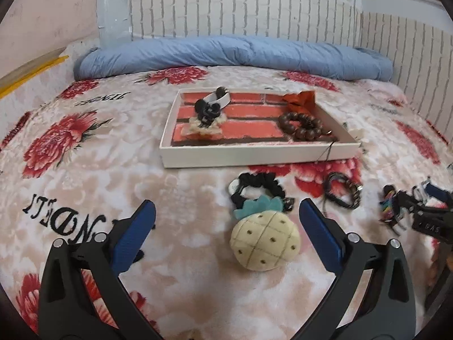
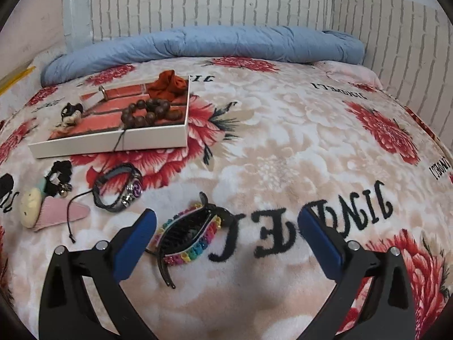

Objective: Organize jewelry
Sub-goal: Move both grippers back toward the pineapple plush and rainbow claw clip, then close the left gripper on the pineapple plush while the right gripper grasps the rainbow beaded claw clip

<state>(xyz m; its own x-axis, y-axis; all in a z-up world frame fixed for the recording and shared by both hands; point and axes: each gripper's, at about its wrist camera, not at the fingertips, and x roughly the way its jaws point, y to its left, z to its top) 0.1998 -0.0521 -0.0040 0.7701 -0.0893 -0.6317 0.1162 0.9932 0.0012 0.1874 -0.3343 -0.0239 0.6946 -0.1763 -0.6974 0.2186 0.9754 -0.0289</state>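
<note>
A shallow white box tray [image 1: 254, 154] [image 2: 153, 137] with a brick-pattern floor lies on the bed. It holds a brown bead bracelet [image 1: 301, 126] [image 2: 147, 113], an orange scrunchie [image 1: 300, 97] [image 2: 168, 85] and a black-and-cream hair piece [image 1: 206, 116] [image 2: 70, 113]. My left gripper [image 1: 226, 221] is open, its jaws on either side of a pineapple hair clip [image 1: 264, 240] joined to a black scrunchie [image 1: 254, 187]. A black cord bracelet [image 1: 344, 192] [image 2: 119, 189] lies to the right. My right gripper [image 2: 226, 226] is open above a rainbow-beaded black claw clip [image 2: 188, 235].
The bed has a floral blanket [image 2: 283, 155] with black lettering. A rolled blue quilt [image 1: 226, 56] lies along the far edge under a brick-pattern wall. A pink felt clip [image 2: 59, 211] lies by the pineapple. The right gripper shows at the left view's right edge [image 1: 419, 209].
</note>
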